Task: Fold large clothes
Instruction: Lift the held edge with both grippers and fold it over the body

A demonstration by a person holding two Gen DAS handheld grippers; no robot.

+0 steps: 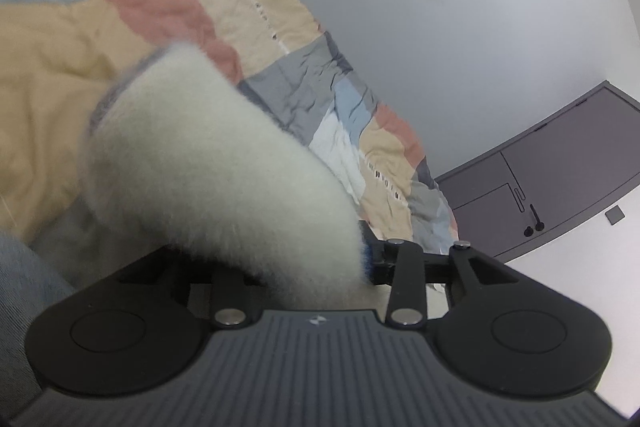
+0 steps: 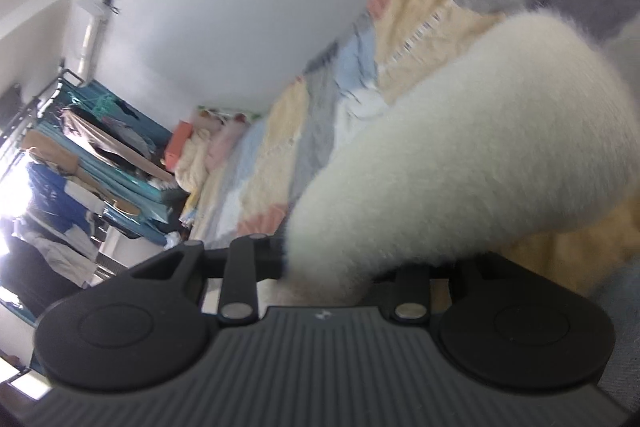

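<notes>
Left gripper [image 1: 320, 267]: fingers hidden under a fold of white fleece garment [image 1: 216, 163]; the fabric runs down into the gap between the jaws, and the grip appears closed on it, though the pads themselves cannot be seen.
Right gripper [image 2: 328, 267]: same condition; a thick roll of the white fleece garment [image 2: 460, 155] drops between its jaws and covers the fingertips. Grip appears closed on the cloth.
Garment, left wrist view: fluffy, off-white, blurred; it rises from the gripper up and to the left, with a grey edge at its far end. It hangs above the bed, lifted off the cover near the gripper.
Garment, right wrist view: rises from the gripper up and to the right, broadening toward the frame edge.
Bed cover [image 1: 280, 39]: patchwork quilt in tan, grey, pale blue, white and salmon patches, wrinkled, spread over the bed beneath the garment.
Wall [image 1: 460, 47]: plain white, running along the far side of the bed.
Cabinet [image 1: 560, 163]: dark grey panels, past the end of the bed in the left wrist view.
Clothes rack [image 2: 100, 155]: crowded with teal, blue and brown items, far left in the right wrist view.
Pillows [image 2: 208, 147]: cream and pink heap at the far end of the bed, beside an orange item.
</notes>
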